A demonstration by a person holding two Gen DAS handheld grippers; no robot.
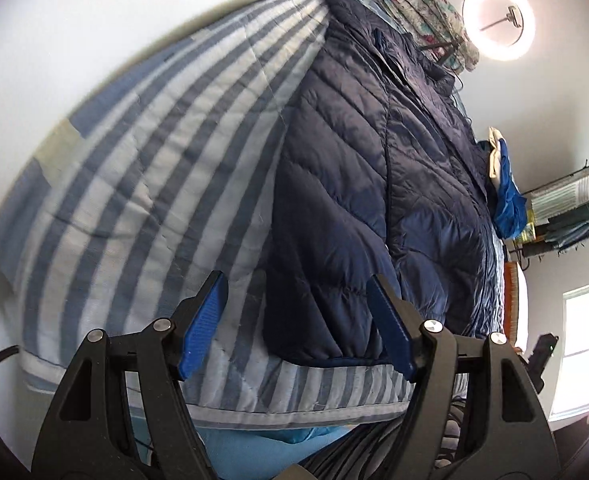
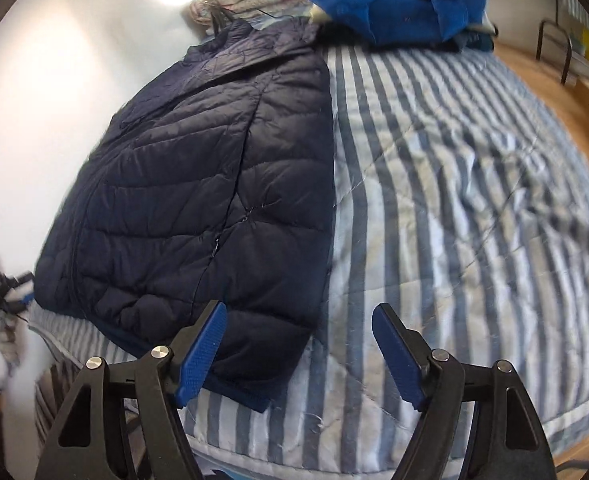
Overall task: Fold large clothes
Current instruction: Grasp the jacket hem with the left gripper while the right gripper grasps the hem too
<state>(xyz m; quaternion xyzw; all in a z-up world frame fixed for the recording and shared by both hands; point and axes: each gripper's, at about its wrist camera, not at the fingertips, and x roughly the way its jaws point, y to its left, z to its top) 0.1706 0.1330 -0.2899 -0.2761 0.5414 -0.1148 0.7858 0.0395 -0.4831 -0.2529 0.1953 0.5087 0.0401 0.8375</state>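
Note:
A navy quilted puffer jacket [image 1: 354, 184] lies flat on a blue-and-white striped quilt [image 1: 142, 168] over a bed. In the left wrist view my left gripper [image 1: 298, 320] hangs open above the jacket's near hem, left-hand corner; nothing sits between its blue pads [image 1: 204, 324]. In the right wrist view the jacket [image 2: 198, 184] lies to the left, and my right gripper [image 2: 300, 344] stands open over its near right hem corner and the striped quilt [image 2: 454, 184]. Its left pad [image 2: 202, 352] overlaps the hem in the picture; I cannot tell whether it touches the fabric.
A bright blue garment [image 2: 398, 8] and a floral cloth [image 1: 418, 12] lie at the bed's far end. A ring light [image 1: 498, 26] glows by the white wall. A shelf [image 1: 562, 208] and a window [image 1: 586, 340] are at the side; wood floor [image 2: 554, 92] runs beside the bed.

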